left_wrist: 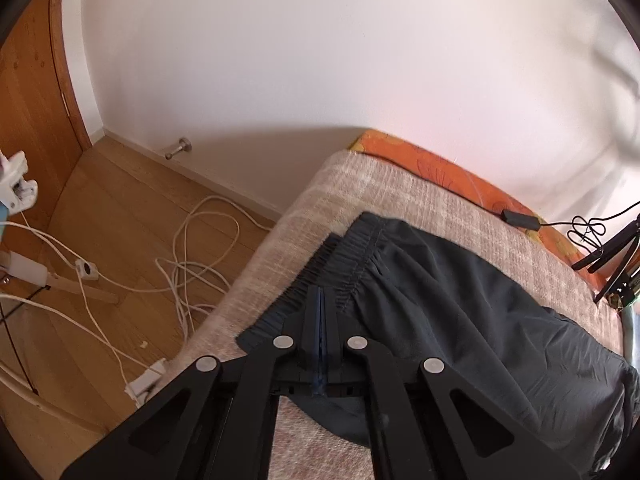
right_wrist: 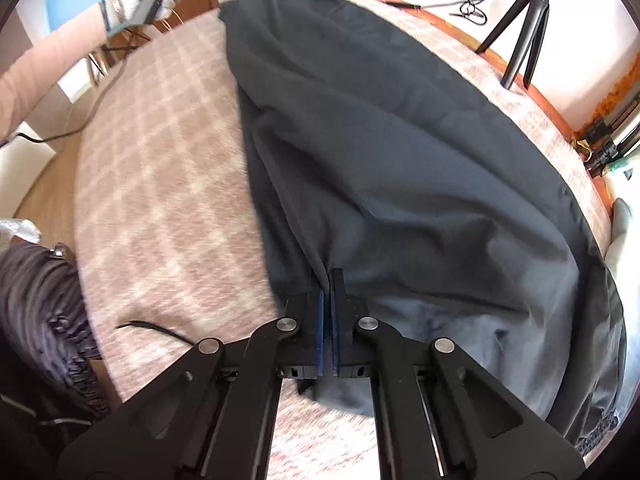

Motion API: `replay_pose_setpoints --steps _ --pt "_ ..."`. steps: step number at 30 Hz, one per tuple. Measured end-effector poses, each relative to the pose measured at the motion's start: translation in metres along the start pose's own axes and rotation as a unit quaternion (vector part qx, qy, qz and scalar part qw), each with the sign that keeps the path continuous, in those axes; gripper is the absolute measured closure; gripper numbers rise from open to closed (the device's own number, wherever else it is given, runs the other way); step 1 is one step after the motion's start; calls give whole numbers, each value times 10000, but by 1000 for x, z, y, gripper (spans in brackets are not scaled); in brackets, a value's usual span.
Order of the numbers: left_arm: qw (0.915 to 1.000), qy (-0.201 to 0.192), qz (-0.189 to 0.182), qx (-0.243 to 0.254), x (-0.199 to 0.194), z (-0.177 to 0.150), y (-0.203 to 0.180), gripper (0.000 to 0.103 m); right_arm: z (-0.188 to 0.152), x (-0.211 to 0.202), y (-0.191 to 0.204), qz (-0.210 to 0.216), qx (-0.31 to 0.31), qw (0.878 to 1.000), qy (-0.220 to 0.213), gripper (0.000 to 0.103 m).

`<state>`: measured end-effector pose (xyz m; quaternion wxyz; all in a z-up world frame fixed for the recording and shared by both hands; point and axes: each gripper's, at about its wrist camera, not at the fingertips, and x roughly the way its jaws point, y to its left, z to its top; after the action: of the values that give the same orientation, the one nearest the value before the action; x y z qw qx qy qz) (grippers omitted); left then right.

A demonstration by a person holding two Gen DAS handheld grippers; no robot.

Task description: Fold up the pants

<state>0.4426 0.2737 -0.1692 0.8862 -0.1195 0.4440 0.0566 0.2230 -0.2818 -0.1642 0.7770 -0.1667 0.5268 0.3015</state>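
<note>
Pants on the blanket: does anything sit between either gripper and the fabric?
Nothing visible does. The left gripper is already shut on the pants at the elastic waistband, and the right gripper is shut on a pinch of cloth at the other end.

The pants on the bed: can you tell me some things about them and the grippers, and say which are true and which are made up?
1. The pants are dark. True.
2. The left gripper is wide open. False: it is shut on the pants at the waistband.
3. The pants lie on a checked blanket. True.
4. The right gripper holds nothing. False: it is shut on the pants.
5. A black tripod stands behind the bed. True.
</note>
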Motion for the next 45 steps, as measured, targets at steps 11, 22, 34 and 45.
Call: replay_pose_setpoints --steps 11,22,34,45 --pt "9959 528 -626 -381 20 -1 9 103 1 -1 0 -152 -9 9999 8 100" --pt "9947 698 -312 -682 40 5 3 103 5 5 -10 -282 79 9996 -15 100" --pt "9943 775 -93 -730 44 2 15 103 -23 -1 1 40 -383 9956 858 101" --pt "9948 821 -285 -522 27 -18 23 103 132 -20 35 47 -667 9960 -590 43"
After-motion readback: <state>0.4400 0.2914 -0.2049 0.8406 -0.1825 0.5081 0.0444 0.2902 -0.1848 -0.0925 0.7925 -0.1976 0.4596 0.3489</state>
